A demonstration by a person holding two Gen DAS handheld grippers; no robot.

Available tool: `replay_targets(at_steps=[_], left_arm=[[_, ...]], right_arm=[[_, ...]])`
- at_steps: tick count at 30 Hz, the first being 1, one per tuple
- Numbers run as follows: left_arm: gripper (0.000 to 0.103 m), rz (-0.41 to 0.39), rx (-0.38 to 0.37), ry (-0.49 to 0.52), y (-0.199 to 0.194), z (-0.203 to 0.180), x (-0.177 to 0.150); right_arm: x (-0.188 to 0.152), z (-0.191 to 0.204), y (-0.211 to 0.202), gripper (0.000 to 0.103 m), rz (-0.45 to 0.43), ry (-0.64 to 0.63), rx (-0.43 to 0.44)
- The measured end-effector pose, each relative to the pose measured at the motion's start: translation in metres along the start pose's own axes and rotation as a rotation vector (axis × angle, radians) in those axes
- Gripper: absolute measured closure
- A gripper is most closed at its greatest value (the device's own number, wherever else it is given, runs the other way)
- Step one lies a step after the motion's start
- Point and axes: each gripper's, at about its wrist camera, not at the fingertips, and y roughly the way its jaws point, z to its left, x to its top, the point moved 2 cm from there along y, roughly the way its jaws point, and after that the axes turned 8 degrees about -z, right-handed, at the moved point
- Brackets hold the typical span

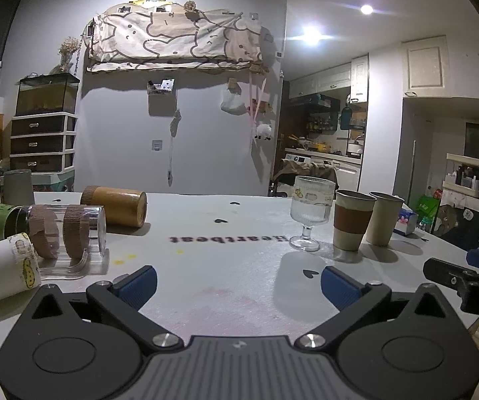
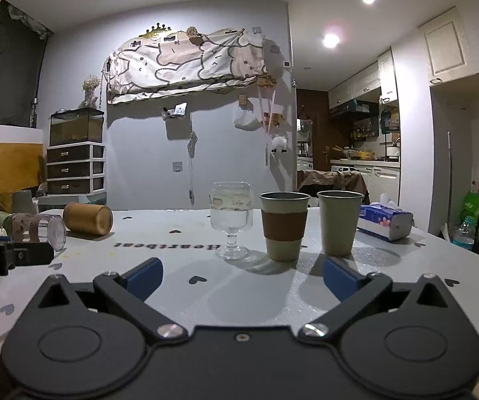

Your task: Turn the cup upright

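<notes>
Toward ten o'clock on the counter (image 1: 226, 260), several cups lie toppled, the clear cup (image 1: 69, 230) nearest; both grippers' jaws stand apart, empty. A glancing touch could roll it against the brown cup (image 1: 116, 210), and a careless sweep of the right gripper (image 2: 242, 278) risks tipping the stemmed glass (image 2: 232, 220).

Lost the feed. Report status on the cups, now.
Left claw and right claw open, empty. Brown bamboo cup lying on its side, untouched. Stemmed glass goblet upright, clear of it.
</notes>
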Motion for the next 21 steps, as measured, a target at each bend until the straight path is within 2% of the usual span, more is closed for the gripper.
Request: replay_targets(at_steps=[21], left_arm=[[0.0, 0.0, 0.008, 0.007, -0.001, 0.0003, -0.0002]], right_arm=[[-0.0003, -0.0005, -0.0009, 0.0, 0.004, -0.005, 0.002]])
